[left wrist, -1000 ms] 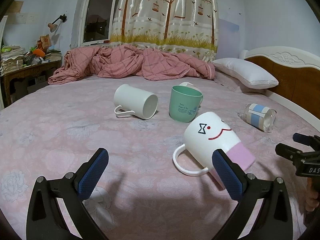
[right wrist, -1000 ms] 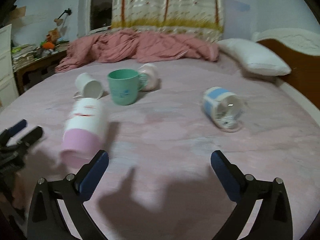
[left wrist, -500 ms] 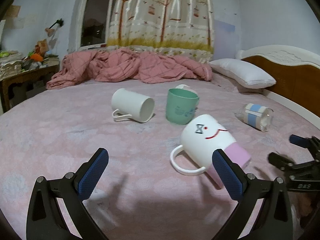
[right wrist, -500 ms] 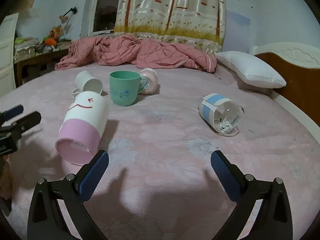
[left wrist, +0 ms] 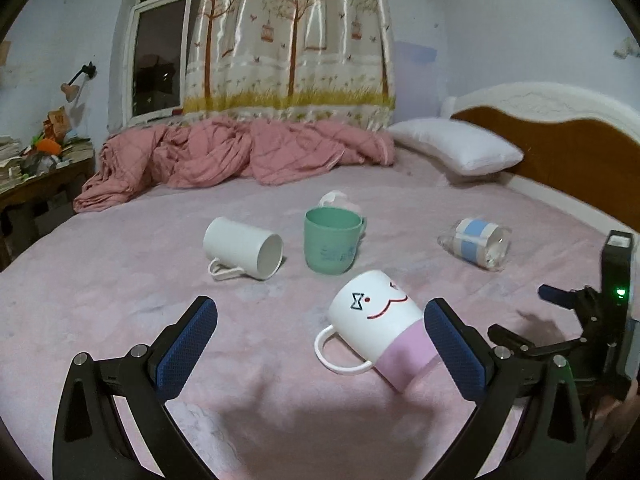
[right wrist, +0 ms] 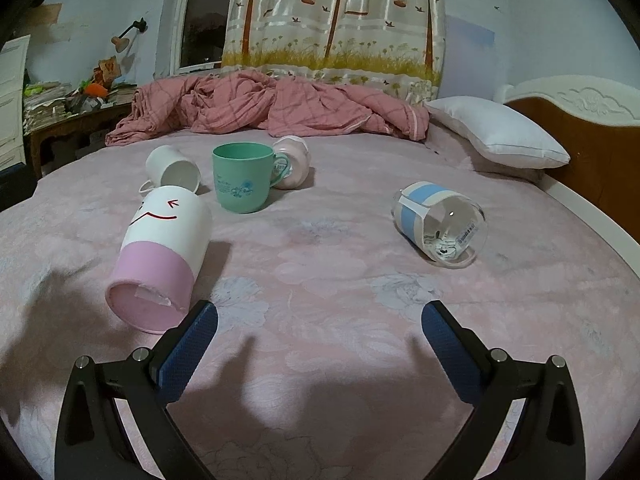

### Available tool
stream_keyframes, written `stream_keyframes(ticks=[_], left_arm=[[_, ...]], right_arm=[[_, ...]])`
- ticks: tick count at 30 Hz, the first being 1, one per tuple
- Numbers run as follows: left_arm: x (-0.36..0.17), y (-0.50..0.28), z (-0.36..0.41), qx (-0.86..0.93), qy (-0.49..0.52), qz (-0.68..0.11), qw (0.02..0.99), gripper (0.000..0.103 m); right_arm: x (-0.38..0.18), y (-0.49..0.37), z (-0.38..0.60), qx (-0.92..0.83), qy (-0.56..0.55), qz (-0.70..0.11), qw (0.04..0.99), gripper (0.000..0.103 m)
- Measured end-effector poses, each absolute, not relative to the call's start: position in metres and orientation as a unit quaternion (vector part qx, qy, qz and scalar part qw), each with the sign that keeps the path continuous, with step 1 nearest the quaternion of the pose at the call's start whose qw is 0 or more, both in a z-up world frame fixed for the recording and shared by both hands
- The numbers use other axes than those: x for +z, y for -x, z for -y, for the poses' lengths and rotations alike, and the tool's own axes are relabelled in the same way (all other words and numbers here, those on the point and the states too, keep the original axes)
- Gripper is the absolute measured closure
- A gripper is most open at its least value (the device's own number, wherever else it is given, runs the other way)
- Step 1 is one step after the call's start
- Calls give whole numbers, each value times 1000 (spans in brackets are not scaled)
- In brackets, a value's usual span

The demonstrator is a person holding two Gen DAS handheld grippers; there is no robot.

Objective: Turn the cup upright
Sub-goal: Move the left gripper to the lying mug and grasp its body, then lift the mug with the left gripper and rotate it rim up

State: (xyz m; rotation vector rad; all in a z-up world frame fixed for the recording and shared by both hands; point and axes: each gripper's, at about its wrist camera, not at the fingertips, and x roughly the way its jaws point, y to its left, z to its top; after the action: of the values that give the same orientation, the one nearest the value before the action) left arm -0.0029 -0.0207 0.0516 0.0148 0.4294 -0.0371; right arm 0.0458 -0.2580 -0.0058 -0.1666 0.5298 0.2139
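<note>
A white and pink mug with a drawn face [left wrist: 382, 326] [right wrist: 162, 256] lies on its side on the pink bed, mouth toward me. My left gripper [left wrist: 320, 340] is open and empty, with the mug just inside its right finger [left wrist: 450, 348]. My right gripper [right wrist: 320, 344] is open and empty; the mug lies ahead of its left finger [right wrist: 188, 350]. A plain white mug [left wrist: 242, 248] [right wrist: 173, 168] and a glass cup with a blue band [left wrist: 476, 242] [right wrist: 438, 224] also lie on their sides. A green mug [left wrist: 330, 244] [right wrist: 240, 176] stands upright.
A small pink cup [right wrist: 294, 156] lies behind the green mug. A crumpled pink quilt [left wrist: 240, 152] and a white pillow [left wrist: 456, 146] lie at the far side, by the wooden headboard [left wrist: 560, 148]. A cluttered desk [right wrist: 72, 108] stands at the left. The right gripper shows in the left wrist view [left wrist: 560, 320].
Both grippers have moved closer to the face mug, which now looks larger and nearer in each view. The cups have not moved.
</note>
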Motion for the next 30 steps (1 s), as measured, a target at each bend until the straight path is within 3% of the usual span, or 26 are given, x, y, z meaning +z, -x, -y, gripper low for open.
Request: stream_keyframes(ticks=[3, 11, 21, 26, 28, 30], left_arm=[[52, -7, 36, -27, -21, -240, 970, 0], [78, -57, 40, -99, 87, -314, 940, 0], [33, -127, 46, -59, 151, -482, 861, 5], [7, -154, 49, -24, 174, -528, 831, 5], [1, -161, 48, -18, 178, -532, 827, 7], [0, -163, 49, -5, 164, -529, 833, 23]], right_arm=[[-6, -47, 262, 101, 72, -261, 957, 0], [-5, -48, 270, 87, 48, -266, 959, 0], [-3, -42, 262, 84, 66, -252, 962, 0], [-4, -45, 257, 83, 74, -261, 959, 0], [-4, -45, 257, 83, 71, -261, 959, 0], [-3, -46, 259, 83, 69, -263, 959, 0]])
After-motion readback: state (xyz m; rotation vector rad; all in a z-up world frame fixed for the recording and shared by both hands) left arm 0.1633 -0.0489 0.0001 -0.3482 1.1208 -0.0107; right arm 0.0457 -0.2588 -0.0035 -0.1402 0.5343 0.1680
